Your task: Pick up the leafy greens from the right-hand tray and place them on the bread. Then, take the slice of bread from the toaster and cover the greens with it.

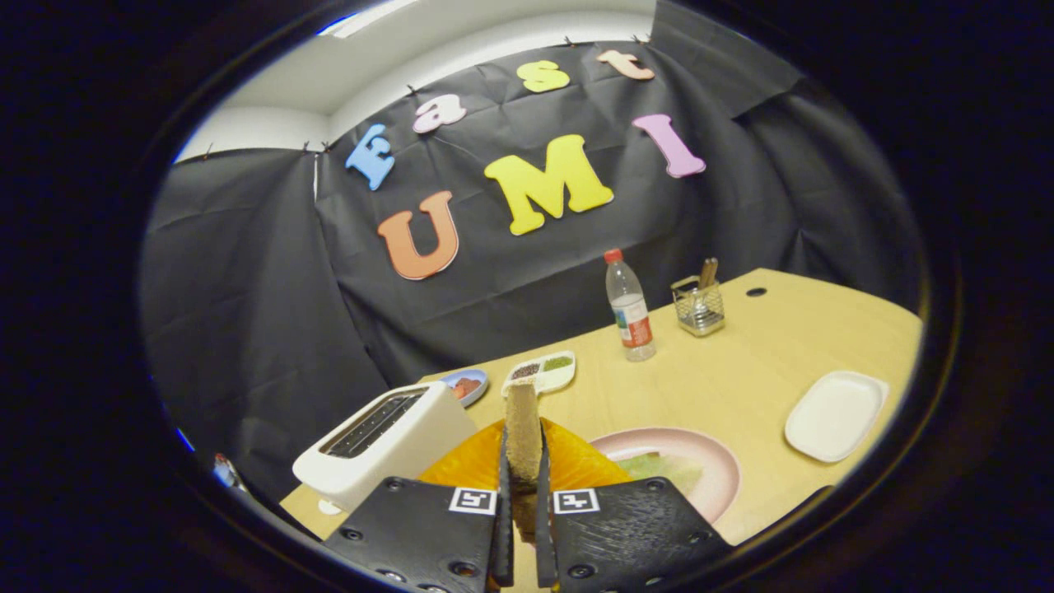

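While the gripper [522, 527] clamps both fingers on the upright slice of bread [522, 436], the white toaster [387, 441] sits just left of them. Leafy greens [659, 468] lie on the pink plate [716, 473] just right of the fingers, with an empty white tray [836, 414] farther right on the table [725, 379]

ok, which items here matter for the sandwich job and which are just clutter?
Job:
- bread slice, clamped upright between the fingers of the gripper
- toaster
- pink plate with leafy greens
- white tray

Clutter:
- water bottle
- mesh holder
- divided dish
- blue dish
- orange cloth
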`<state>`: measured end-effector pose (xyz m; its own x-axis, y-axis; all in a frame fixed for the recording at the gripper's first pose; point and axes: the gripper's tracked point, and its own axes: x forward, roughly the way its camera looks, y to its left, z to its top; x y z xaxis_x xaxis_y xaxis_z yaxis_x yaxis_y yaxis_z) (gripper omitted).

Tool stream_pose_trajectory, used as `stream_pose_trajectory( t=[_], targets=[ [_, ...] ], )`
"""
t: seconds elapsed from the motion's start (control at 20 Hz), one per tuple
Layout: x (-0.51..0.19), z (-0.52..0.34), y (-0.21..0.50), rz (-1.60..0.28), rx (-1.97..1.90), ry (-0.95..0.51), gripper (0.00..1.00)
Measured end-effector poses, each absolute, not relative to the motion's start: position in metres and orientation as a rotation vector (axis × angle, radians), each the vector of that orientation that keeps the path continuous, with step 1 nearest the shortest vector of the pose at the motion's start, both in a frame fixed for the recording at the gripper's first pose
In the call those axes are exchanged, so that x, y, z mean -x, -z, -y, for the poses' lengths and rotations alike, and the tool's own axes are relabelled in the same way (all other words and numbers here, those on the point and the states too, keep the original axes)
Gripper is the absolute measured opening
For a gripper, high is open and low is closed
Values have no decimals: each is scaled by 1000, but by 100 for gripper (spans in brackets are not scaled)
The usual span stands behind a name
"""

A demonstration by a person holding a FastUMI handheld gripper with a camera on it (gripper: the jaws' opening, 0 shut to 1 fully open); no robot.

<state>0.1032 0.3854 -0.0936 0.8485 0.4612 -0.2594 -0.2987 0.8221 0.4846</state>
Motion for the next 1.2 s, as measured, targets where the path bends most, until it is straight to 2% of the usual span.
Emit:
stream_pose_trajectory(
  t=[0.4,0.6,0.95,1.2],
  targets=[
    [-113,-360,129,-423,-430,-343,10],
    [-113,-346,138,-424,-362,-328,32],
    [-125,-283,111,-298,-328,-254,78],
    [-97,-223,52,-131,-199,-265,91]
  ],
)
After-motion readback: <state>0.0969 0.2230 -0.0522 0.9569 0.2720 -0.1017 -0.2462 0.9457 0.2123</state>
